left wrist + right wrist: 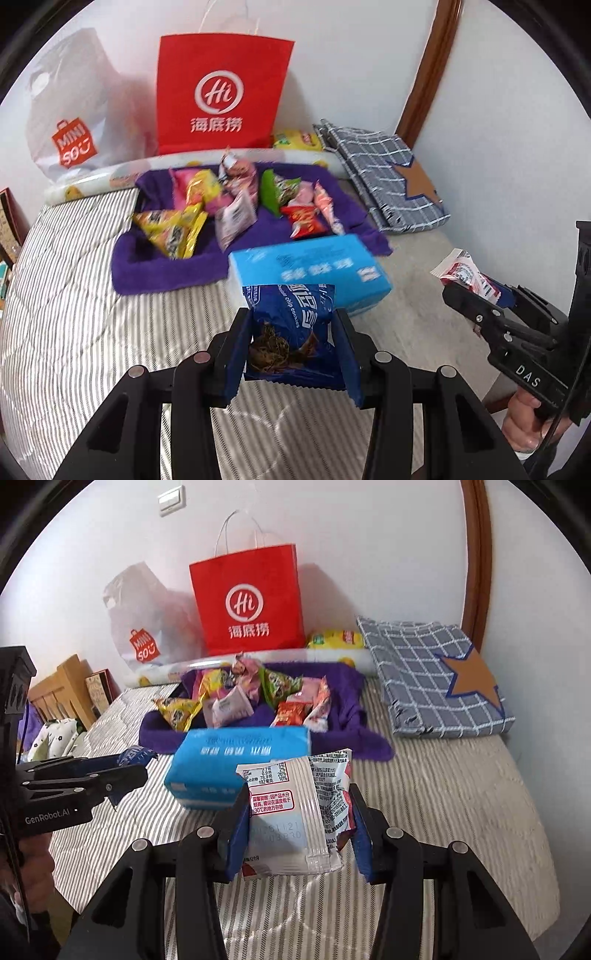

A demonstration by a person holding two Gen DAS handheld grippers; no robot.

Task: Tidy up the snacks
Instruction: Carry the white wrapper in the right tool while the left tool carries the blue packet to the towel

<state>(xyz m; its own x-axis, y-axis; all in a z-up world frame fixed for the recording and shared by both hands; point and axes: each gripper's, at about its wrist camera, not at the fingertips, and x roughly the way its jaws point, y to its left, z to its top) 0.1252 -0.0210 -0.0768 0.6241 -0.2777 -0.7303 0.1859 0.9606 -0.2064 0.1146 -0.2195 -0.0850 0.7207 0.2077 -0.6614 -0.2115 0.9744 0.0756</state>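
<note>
Both my grippers are loaded, both lifted clear of the bed (74, 295). My left gripper (293, 354) has its jaws clamped on a dark blue cookie packet (295, 321), pads pressing its two sides, packet upright and off the striped bedding. My right gripper (297, 830) has its jaws clamped on a white snack packet (295, 812), back label facing the camera; the left wrist view shows the same packet sticking out of that gripper near the right edge of the bed. Just beyond both packets a light blue box (240, 760) lies on the bed, and I can't tell if it opens or is meant to take snacks. Behind it, toward the head of the bed, a purple towel (166, 266) carries a loose snack pile (229, 206): yellow, pink, green and red packets, overlapping, no order. A red paper bag (247, 602) and a white plastic bag (147, 620) stand against the wall; a checked fabric bag (424, 679) lies at the far right corner. My judgement: early stage. Two packets picked, none visibly sorted or placed in any bag, the bulk of the pile untouched. Left to do: drop these two at a destination, which the pictures don't reveal, then work through the rest.
</note>
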